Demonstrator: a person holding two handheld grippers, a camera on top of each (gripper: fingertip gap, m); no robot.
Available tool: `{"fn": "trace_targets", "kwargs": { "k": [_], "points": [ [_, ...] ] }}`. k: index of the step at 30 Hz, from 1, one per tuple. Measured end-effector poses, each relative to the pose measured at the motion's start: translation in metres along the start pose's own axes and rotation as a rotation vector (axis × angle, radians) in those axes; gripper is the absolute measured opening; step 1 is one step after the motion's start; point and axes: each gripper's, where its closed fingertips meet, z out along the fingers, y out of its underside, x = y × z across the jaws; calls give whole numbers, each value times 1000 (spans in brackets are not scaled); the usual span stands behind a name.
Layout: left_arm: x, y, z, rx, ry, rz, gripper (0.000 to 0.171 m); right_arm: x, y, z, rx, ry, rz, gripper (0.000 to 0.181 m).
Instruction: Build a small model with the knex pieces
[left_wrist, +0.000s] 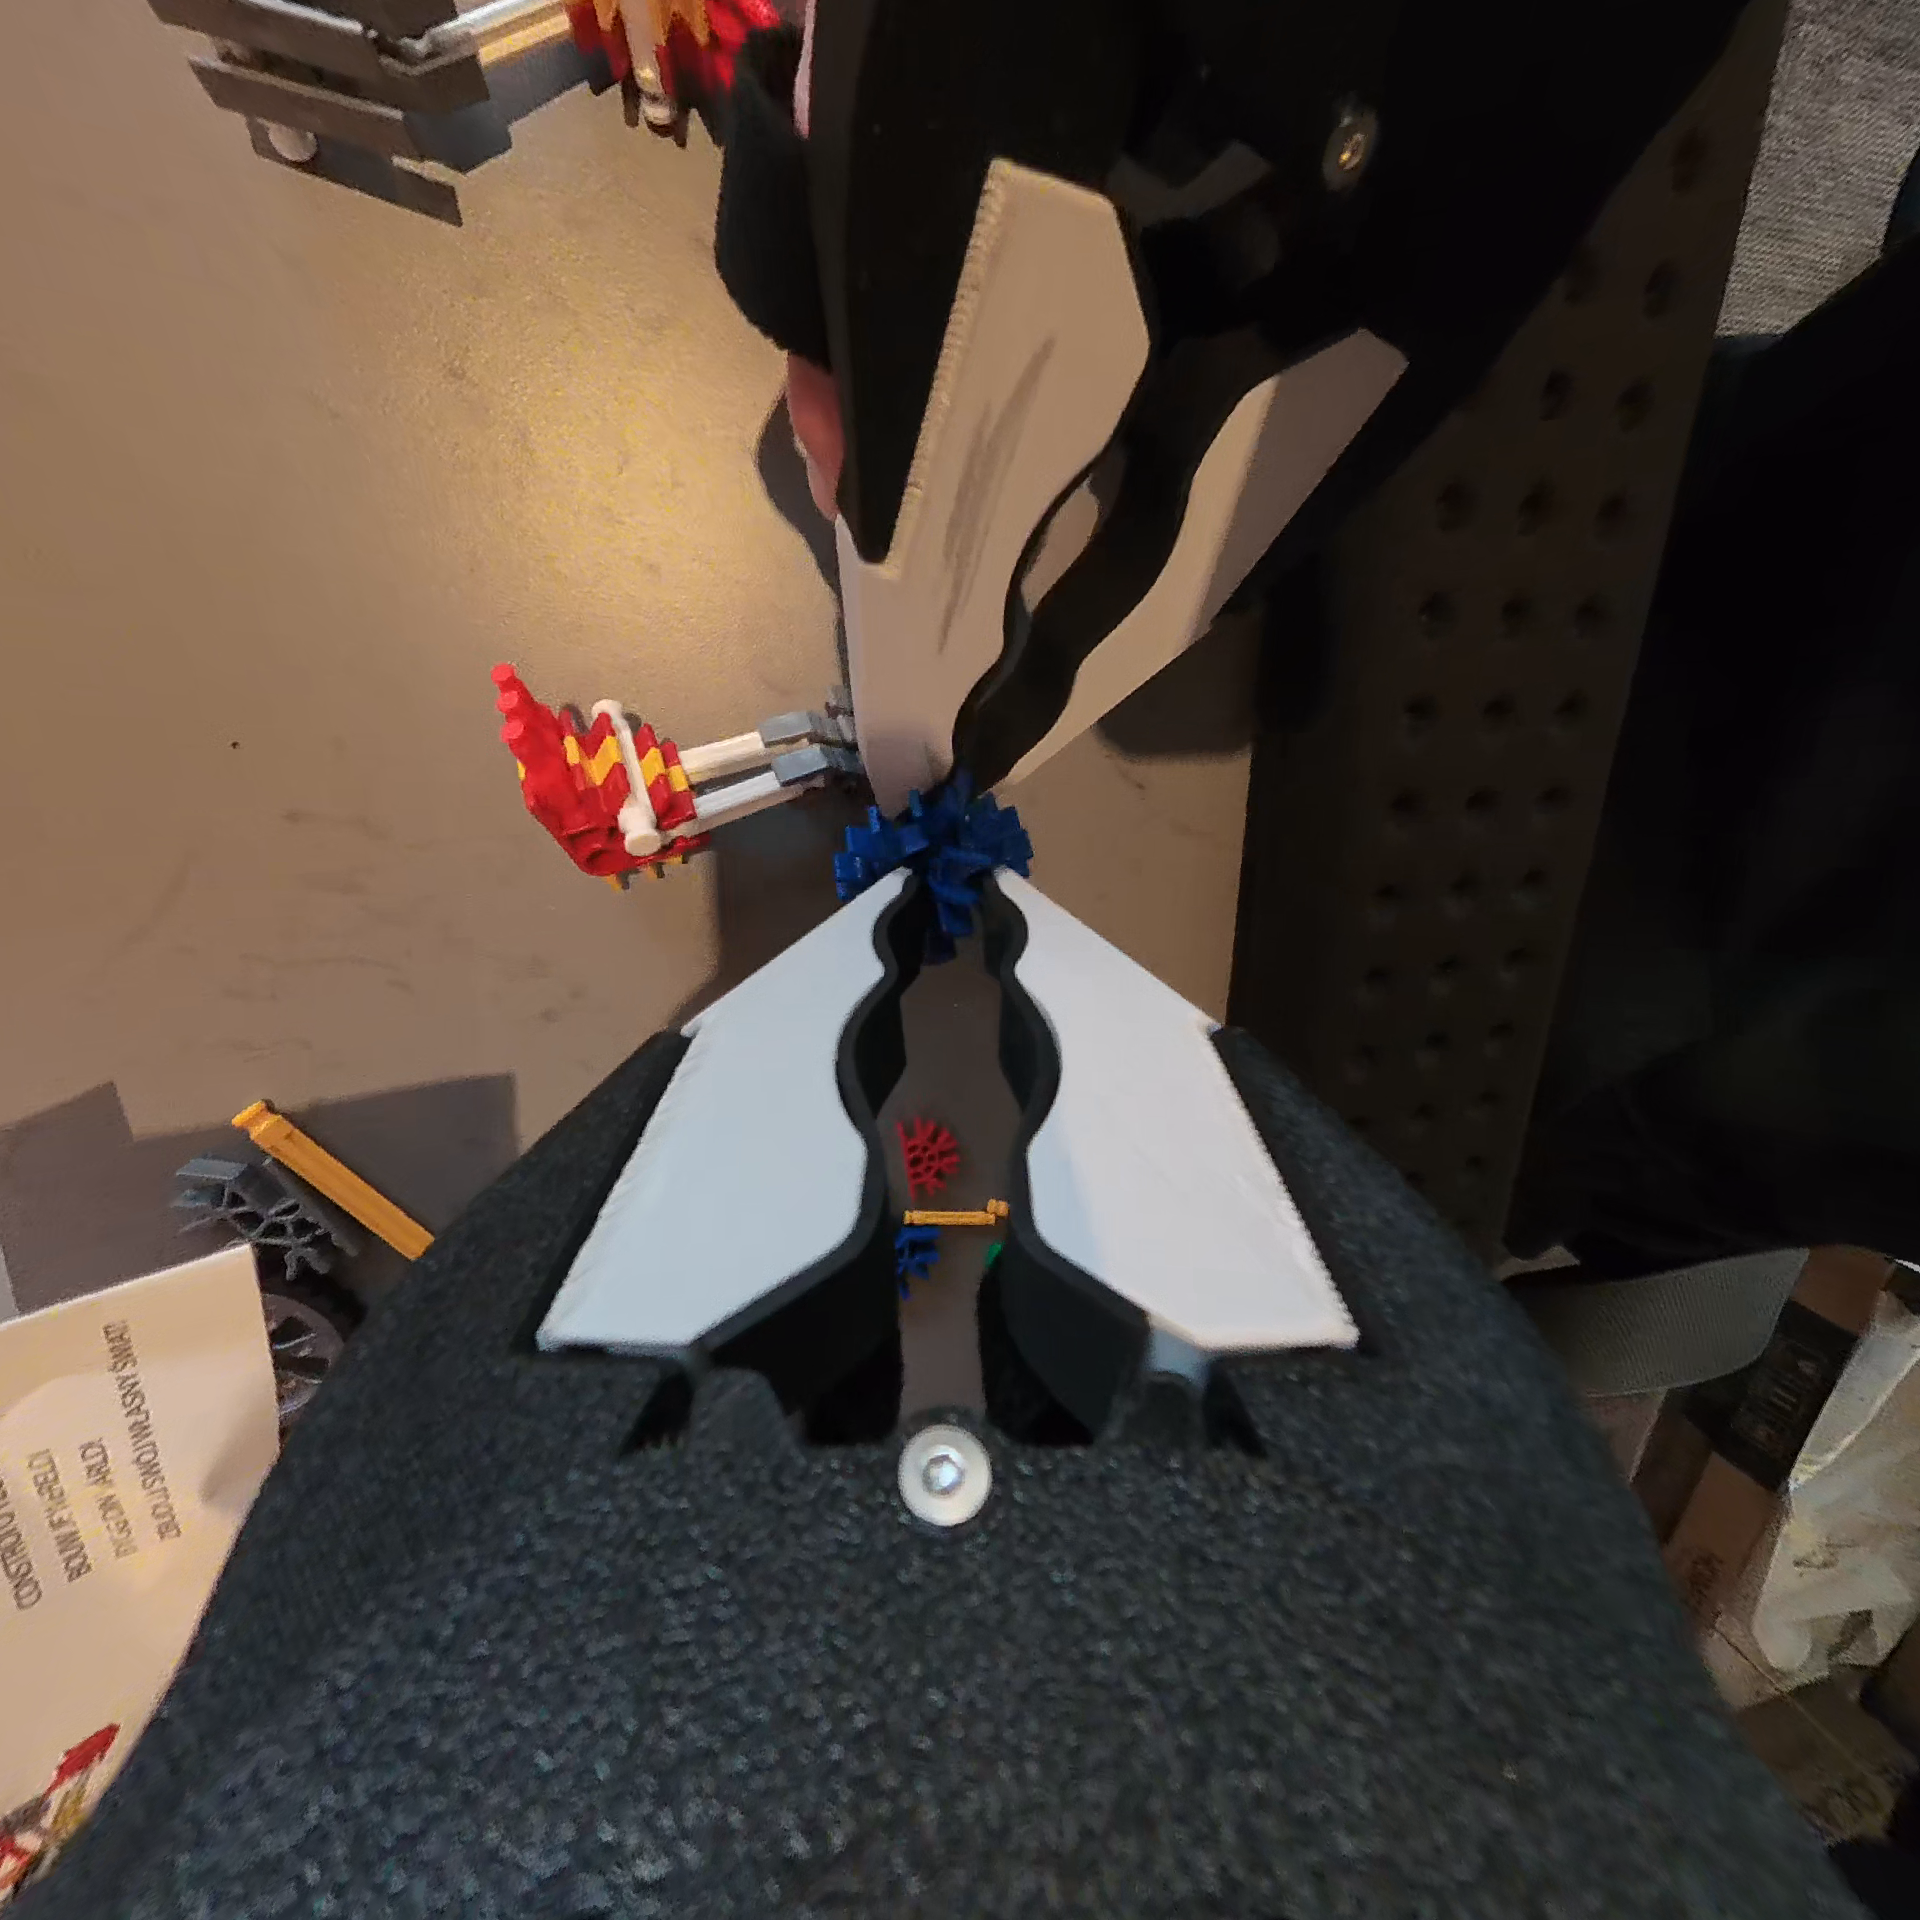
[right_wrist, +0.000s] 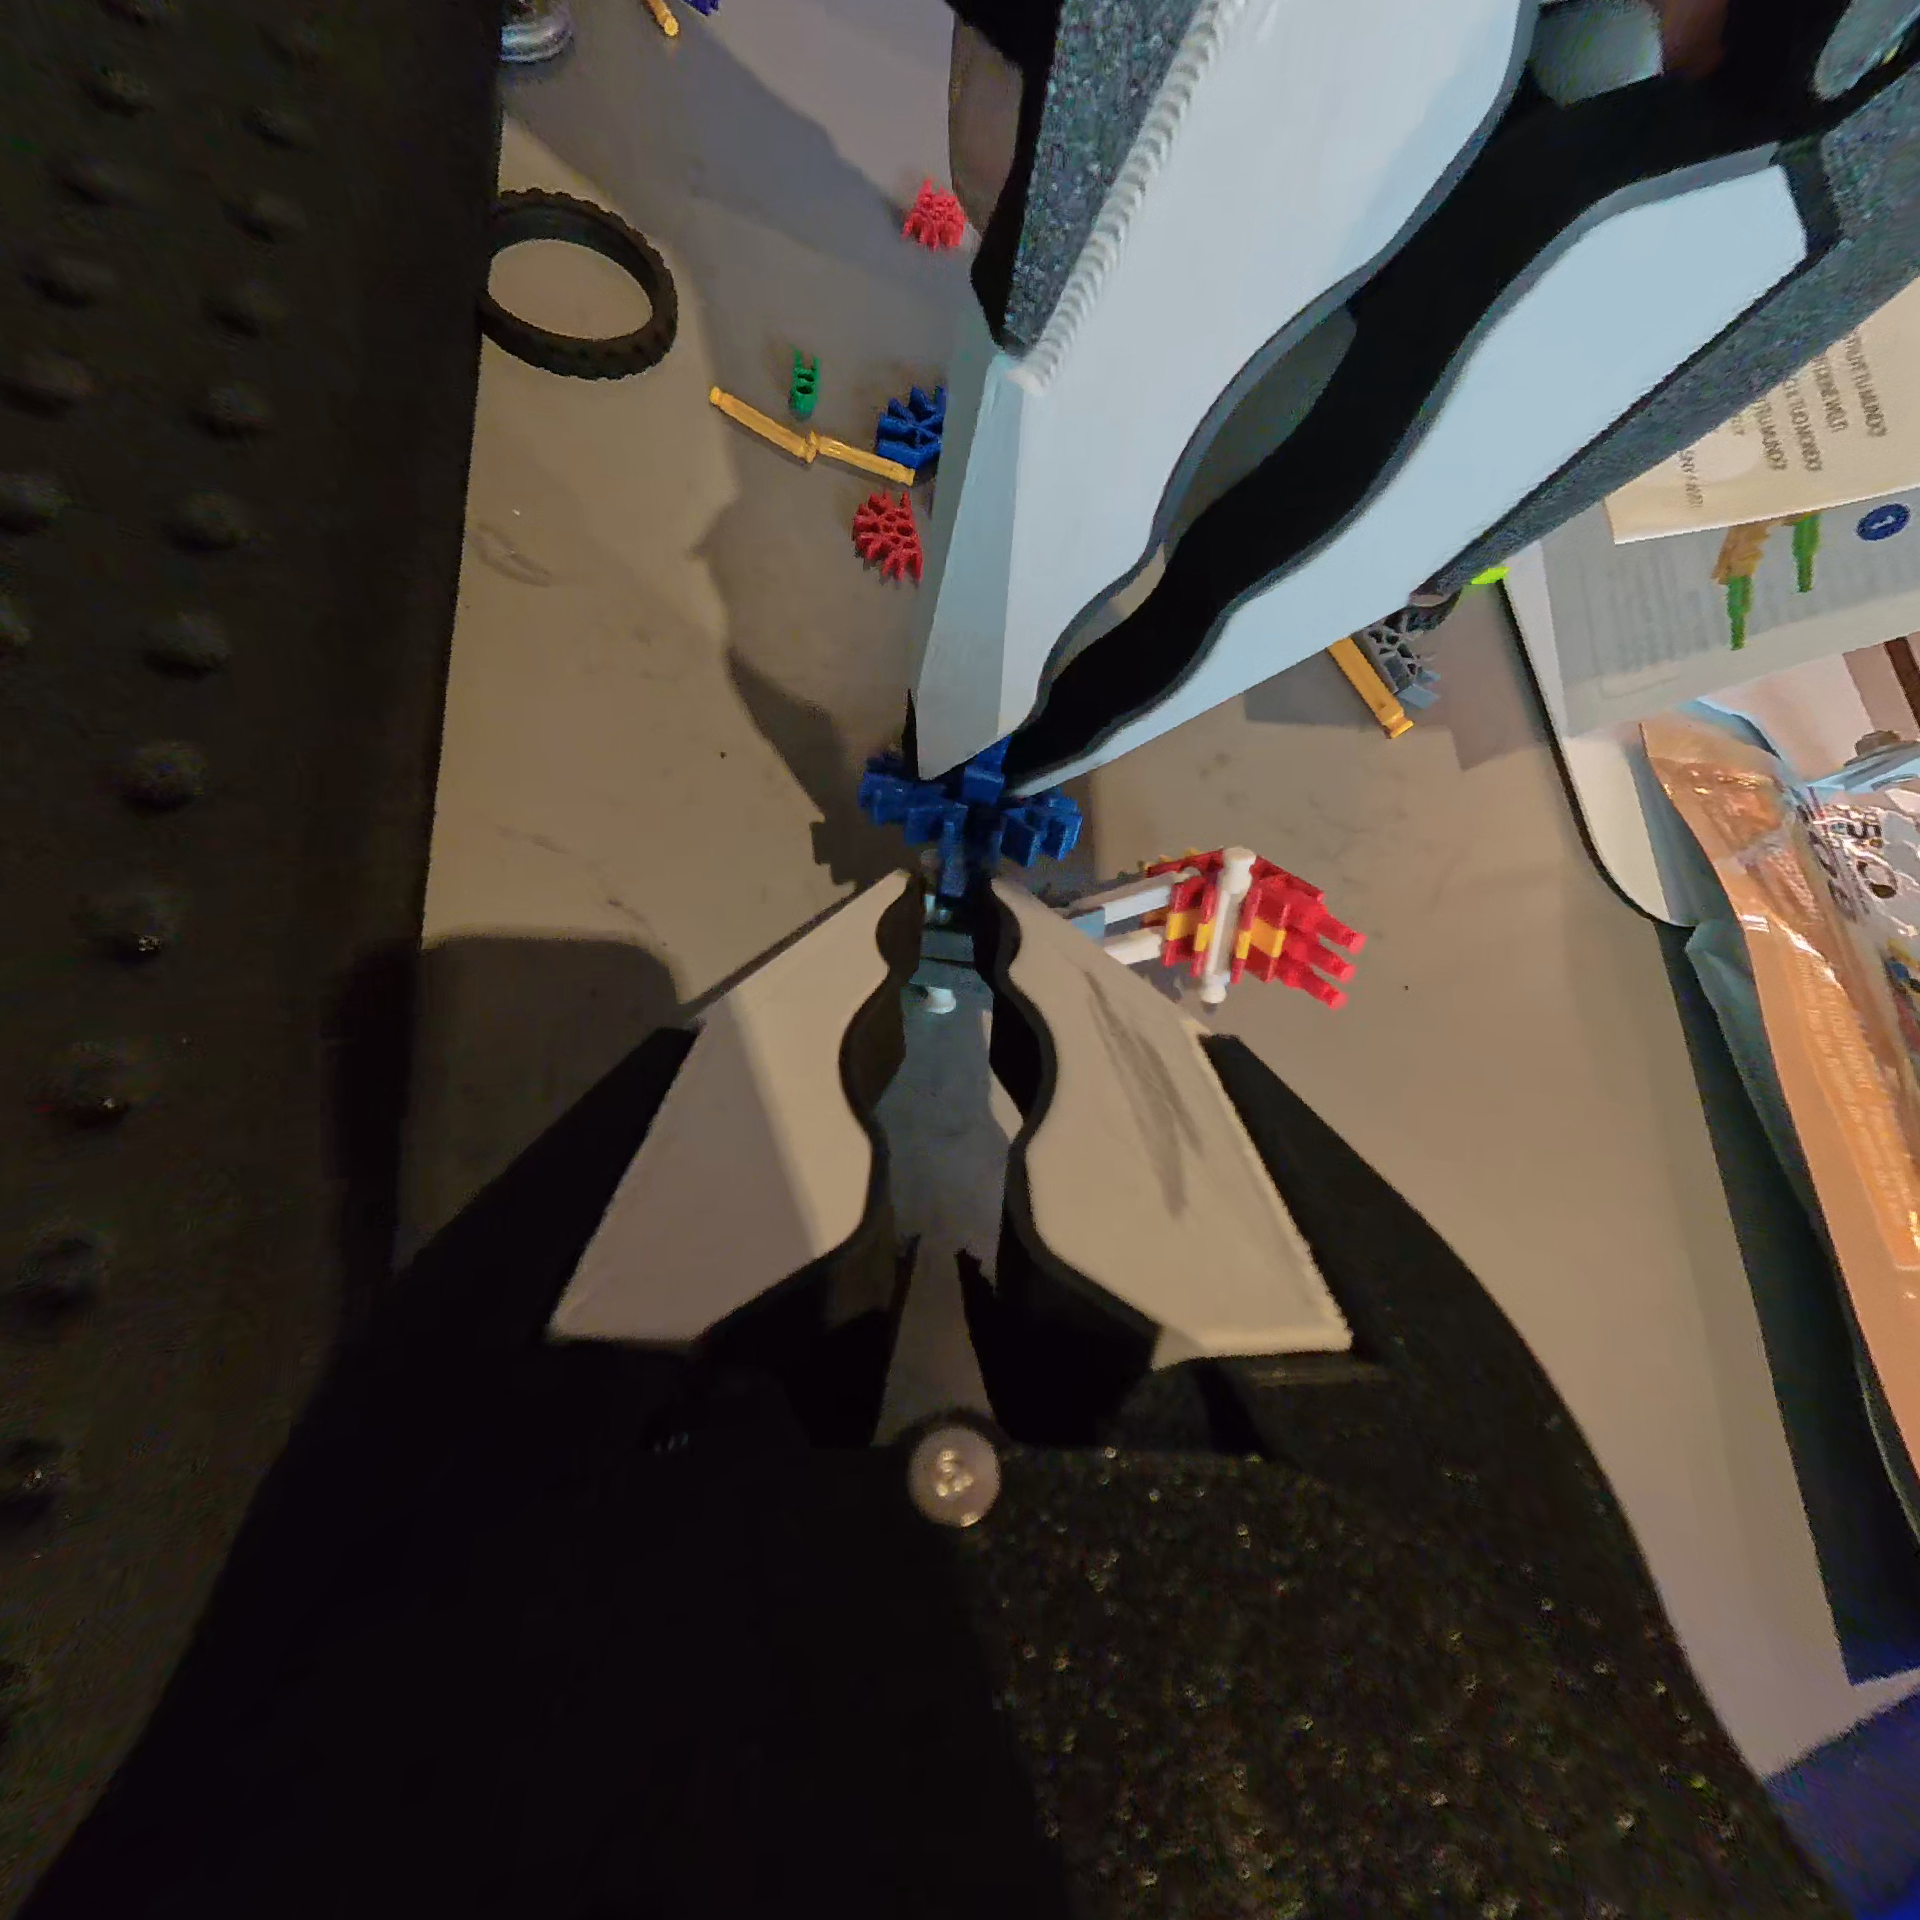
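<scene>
Over the middle of the surface: both grippers meet tip to tip on one small blue cluster, held clear above the top.
Surface: tan-grey, with a black perforated panel along one edge.
Left gripper: comes in from the near side in its own view; its jaws are drawn nearly together at the tips and pinch the near end of the cluster.
Right gripper: meets it from the opposite side, jaws likewise closed to a narrow gap and clamped on the cluster's far end.
Instruction sheet: white, printed, at the surface's edge beside a clear packet.
Black tyre ring: flat on the surface by the perforated panel, well apart from both grippers.
Red and yellow assembly: on white rods with grey ends, just beside the right gripper's tip; whether it joins the cluster I cannot tell.
Blue connector cluster: spiky snowflake pieces; its long axis appears to run along the line between the two jaw pairs, so each gripper has one end and neither is nearer.
Loose parts: red connector, blue connector, yellow rod, green clip, scattered on the surface below the left gripper.
</scene>
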Motion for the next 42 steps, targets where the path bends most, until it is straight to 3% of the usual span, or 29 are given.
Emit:
{"fn": "trace_targets", "kwargs": {
  "k": [8,14,22,23,24,26,32,42],
  "points": [
    [-1,1,0,24,-42,6,11,1,0,1,3,3,8,6],
    [-3,-1,0,129,-187,68,16,3,1,1,15,-14,41,6],
    [-15,-1,-10,354,-567,118,43,6,1,1,24,-23,83,6],
    [-14,-1,-10,380,-577,112,43,6,1,1,26,-26,90,6],
    [-9,3,-5,381,-543,111,56,7,1,1,27,-25,96,6],
    [-10,11,1,380,-544,95,63,7,1,1,28,-28,99,6],
    [-25,0,2,439,-735,138,53,6,1,1,30,-33,102,7],
    [-25,-8,-6,540,-901,213,35,13,1,-1,41,-18,148,7]
  ]
}}
